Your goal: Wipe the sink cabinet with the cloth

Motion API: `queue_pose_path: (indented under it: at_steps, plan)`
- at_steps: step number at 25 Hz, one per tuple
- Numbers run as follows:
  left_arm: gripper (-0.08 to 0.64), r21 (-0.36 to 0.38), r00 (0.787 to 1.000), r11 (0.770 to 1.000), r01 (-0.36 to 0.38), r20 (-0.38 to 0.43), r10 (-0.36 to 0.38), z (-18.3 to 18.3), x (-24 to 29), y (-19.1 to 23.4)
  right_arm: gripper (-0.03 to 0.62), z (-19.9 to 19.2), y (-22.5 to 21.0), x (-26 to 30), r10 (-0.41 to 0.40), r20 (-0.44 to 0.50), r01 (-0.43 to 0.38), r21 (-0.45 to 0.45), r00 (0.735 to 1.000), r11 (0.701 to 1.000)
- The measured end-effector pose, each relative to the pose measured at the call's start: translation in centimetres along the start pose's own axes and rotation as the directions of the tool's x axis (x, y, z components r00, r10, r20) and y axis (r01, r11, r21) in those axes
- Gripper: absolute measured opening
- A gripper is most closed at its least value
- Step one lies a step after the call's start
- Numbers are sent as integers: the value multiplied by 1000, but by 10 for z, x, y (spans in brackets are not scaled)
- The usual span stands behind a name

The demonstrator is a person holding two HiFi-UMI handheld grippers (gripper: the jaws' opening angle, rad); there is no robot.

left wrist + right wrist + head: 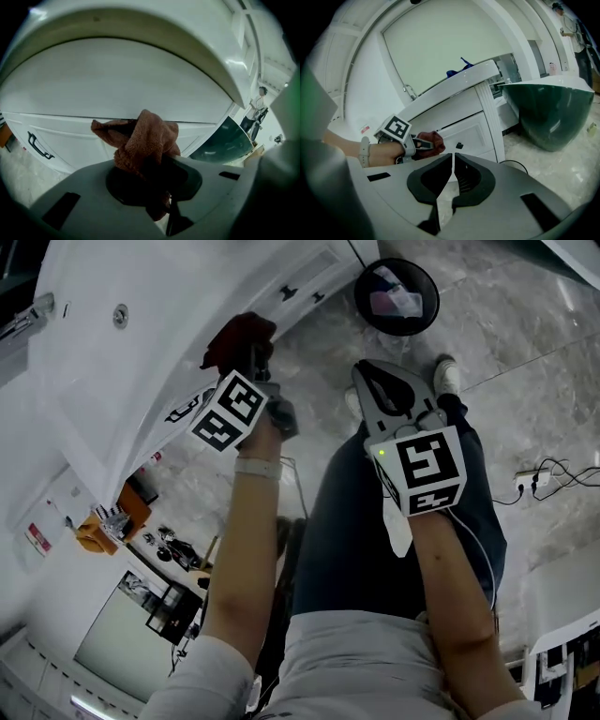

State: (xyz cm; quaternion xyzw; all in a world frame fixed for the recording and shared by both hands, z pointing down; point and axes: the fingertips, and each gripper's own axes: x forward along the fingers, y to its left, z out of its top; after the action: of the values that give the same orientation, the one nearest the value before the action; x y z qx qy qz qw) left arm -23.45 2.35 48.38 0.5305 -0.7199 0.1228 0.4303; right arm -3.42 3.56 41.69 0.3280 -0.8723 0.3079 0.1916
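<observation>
Two grippers: left gripper, right gripper. One brown cloth. One cabinet, two handles. One black bin. One green tub. One wristband.

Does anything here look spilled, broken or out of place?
Nothing stands out. The left gripper is shut on a bunched brown cloth close to the white sink cabinet. The right gripper is shut and empty.

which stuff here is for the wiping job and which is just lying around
For the job: cloth, clamped in the left gripper; sink cabinet.
Just lying about: black bin, power strip, dark green tub; right gripper, shut and empty.
</observation>
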Motion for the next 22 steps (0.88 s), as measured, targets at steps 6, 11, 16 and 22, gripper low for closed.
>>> queue_pose_path:
  at_steps: [6,11,16,22]
  plan:
    - [66,21,1000,1000,14,-24,-13,-4,27,2,31,-22,2,9,10,-16,-9,48,1000,999]
    - [67,54,998,998,16,-64,-13,-11,54,13,31,-21,-8,17,-9,-8,9,61,1000,998]
    - [66,71,994,997,11,-114,-3,-31,78,23,31,-26,-19,24,-34,-15,35,83,999,996]
    - [67,43,982,998,-39,-182,46,-63,110,51,31,-34,-33,32,-52,-23,54,91,998,994]
